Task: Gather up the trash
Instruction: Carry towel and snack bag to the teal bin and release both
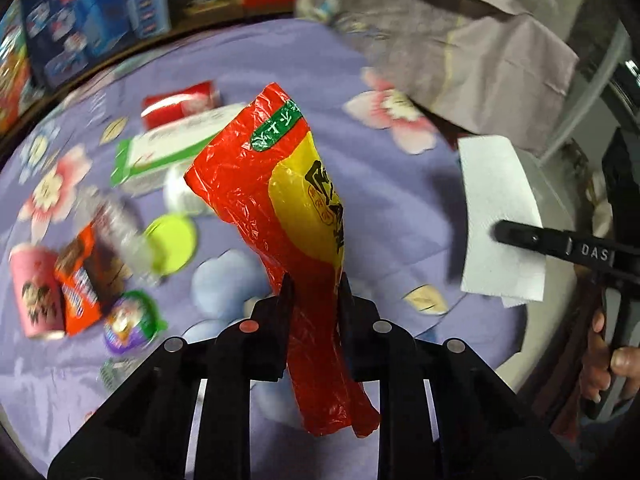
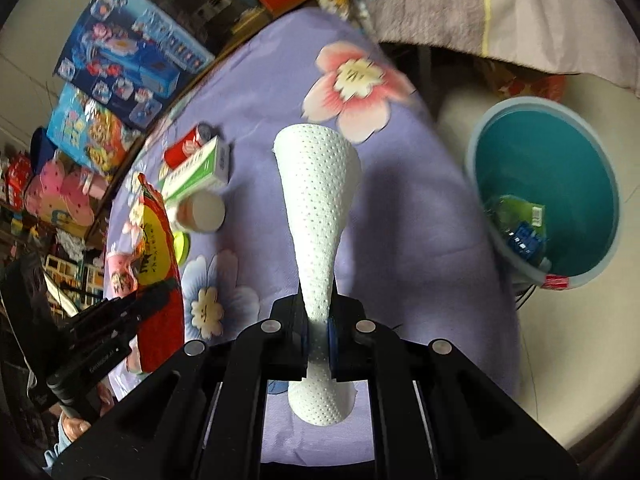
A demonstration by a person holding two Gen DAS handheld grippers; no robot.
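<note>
My left gripper [image 1: 314,286] is clamping a crinkled red-and-yellow plastic wrapper [image 1: 280,184], long axis pointing forward; its print is illegible. My right gripper [image 2: 318,320], marked "DAS", is pinching a white dotted paper towel [image 2: 320,200] lengthwise.

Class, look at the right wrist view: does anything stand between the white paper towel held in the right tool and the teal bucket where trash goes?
Nothing visible does. The right tool grips the white dotted paper towel above the purple floral cloth; the teal plastic bucket stands open beyond the cloth's edge, with only bare cloth and floor between.
</note>
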